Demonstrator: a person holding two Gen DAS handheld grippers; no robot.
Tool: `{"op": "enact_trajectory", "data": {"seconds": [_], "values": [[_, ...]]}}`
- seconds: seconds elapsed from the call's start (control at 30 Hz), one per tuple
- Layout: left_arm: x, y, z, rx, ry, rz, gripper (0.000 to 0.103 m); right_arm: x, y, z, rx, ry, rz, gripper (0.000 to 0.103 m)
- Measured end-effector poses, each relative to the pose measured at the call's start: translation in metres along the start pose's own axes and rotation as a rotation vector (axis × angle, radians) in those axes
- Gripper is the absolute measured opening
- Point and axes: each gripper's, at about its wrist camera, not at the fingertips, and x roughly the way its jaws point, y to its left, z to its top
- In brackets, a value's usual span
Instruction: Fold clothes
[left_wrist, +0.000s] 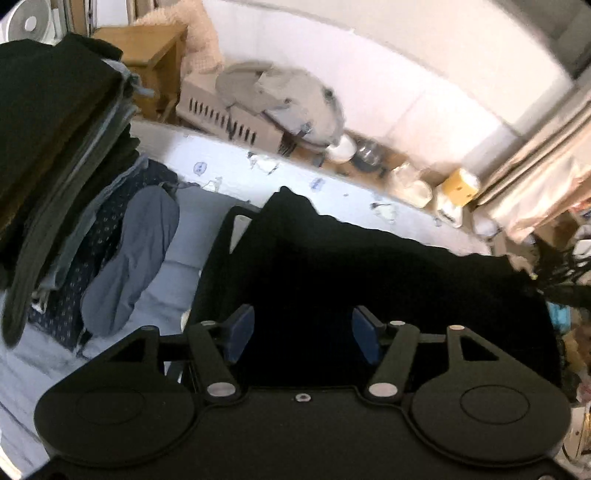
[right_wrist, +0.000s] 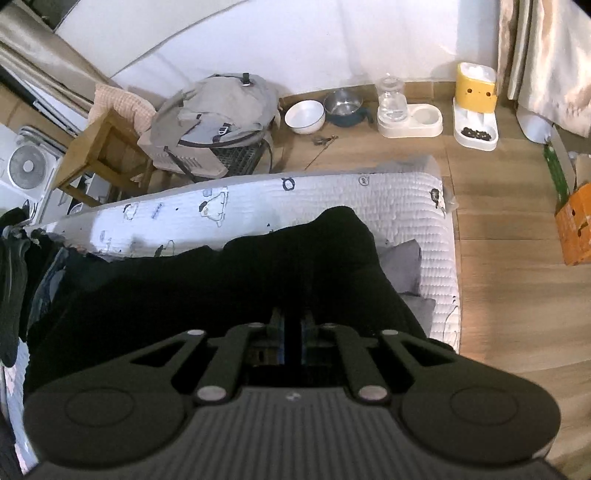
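A black garment (right_wrist: 229, 280) is spread crumpled on the bed (right_wrist: 406, 199). It is pinched by the right tongs (right_wrist: 291, 332); the left tongs (left_wrist: 303, 332) are held apart above it. Stacked clothes (left_wrist: 55, 147) are seen at nine o'clock.

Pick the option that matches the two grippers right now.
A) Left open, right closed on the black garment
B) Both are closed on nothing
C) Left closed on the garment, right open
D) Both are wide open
A: the left gripper has its blue pads wide apart, while the right gripper pinches the black garment.
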Motion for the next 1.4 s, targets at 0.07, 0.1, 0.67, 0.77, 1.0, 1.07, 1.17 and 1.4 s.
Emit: {"op": "enact_trajectory", "data": {"seconds": [0.07, 0.1, 0.67, 0.77, 1.0, 1.07, 1.17, 1.4], "values": [[0.016, 0.0, 0.013, -0.025, 0.033, -0.014, 0.056, 0.001, -0.002, 0.001, 0.004, 0.003, 0.001, 0.008], [0.023, 0.0, 0.019, -0.038, 0.049, -0.022, 0.055, 0.002, -0.002, 0.001, 0.006, 0.005, 0.002, 0.008], [0.061, -0.011, 0.033, 0.139, -0.036, 0.208, 0.015, 0.011, 0.0, 0.004, -0.015, 0.015, -0.013, 0.008], [0.039, -0.002, 0.03, 0.08, -0.068, 0.199, 0.036, 0.005, -0.001, 0.003, -0.023, 0.015, -0.015, 0.009], [-0.035, -0.016, -0.008, 0.054, -0.144, 0.007, 0.047, -0.06, 0.018, -0.006, -0.093, -0.086, 0.0, 0.011], [-0.027, -0.034, -0.025, 0.089, -0.107, -0.061, 0.049, -0.071, 0.039, -0.021, -0.138, -0.064, 0.097, 0.012], [-0.002, -0.056, -0.048, 0.108, -0.041, -0.133, 0.049, -0.068, 0.07, -0.049, -0.186, -0.003, 0.216, 0.015], [0.044, -0.04, -0.072, 0.076, 0.112, -0.113, 0.046, -0.011, 0.045, -0.107, -0.069, 0.13, 0.179, 0.01]]}}
